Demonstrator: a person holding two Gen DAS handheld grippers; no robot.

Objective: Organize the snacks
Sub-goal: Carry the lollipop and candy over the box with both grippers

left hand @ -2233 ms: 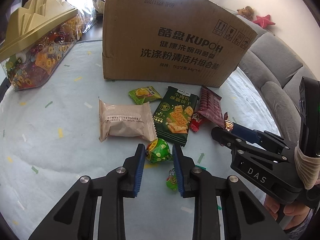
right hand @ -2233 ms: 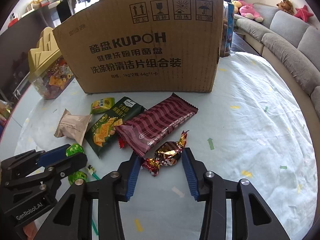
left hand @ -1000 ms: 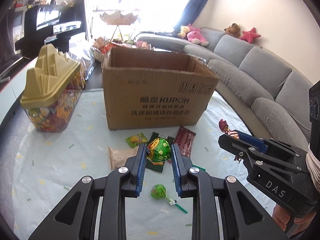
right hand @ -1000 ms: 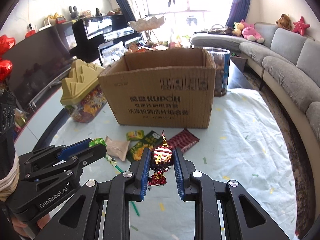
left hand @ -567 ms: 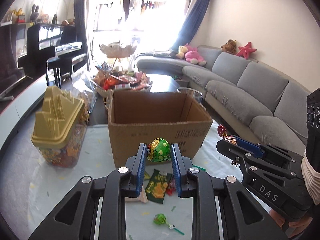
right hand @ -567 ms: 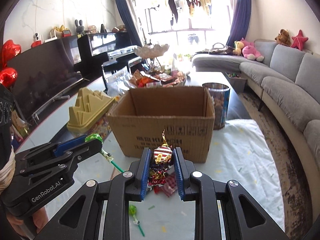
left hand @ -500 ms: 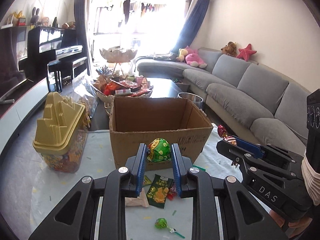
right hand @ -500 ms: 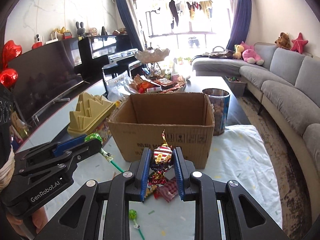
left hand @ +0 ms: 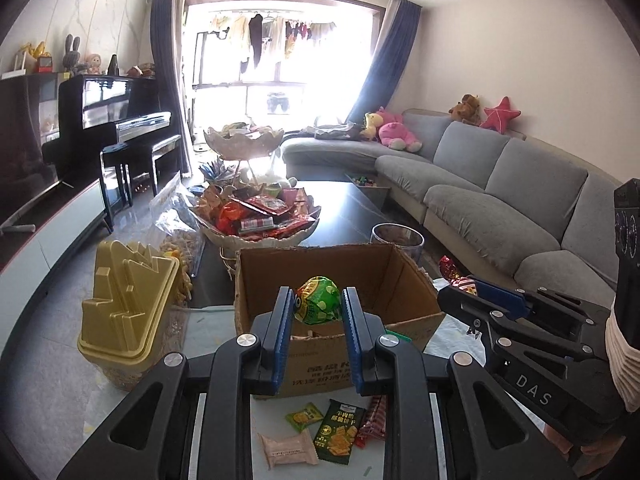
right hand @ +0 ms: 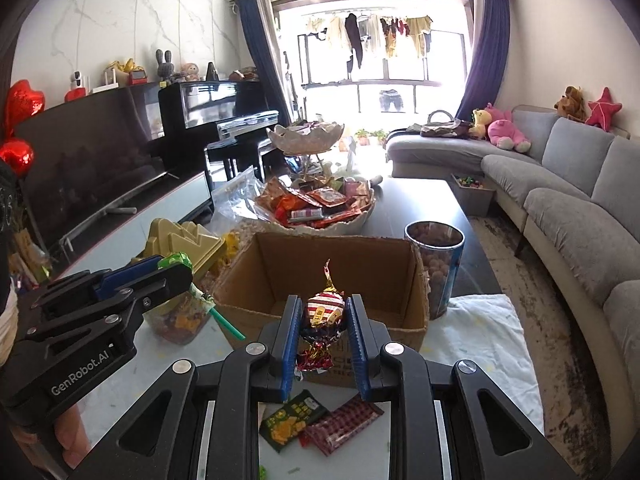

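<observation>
Carrying step: two sweets lifted toward open brown cardboard box [left hand: 336,276] on bench; left gripper [left hand: 318,312] jaws clamped on round green-wrapped lollipop [left hand: 318,300], right gripper [right hand: 323,320] jaws clamped on red-striped foil-wrapped candy [right hand: 325,312]; both sweets poised just before box's near rim; next, probably forward over opening, then release; flat packets [left hand: 338,432] left below on bench.
</observation>
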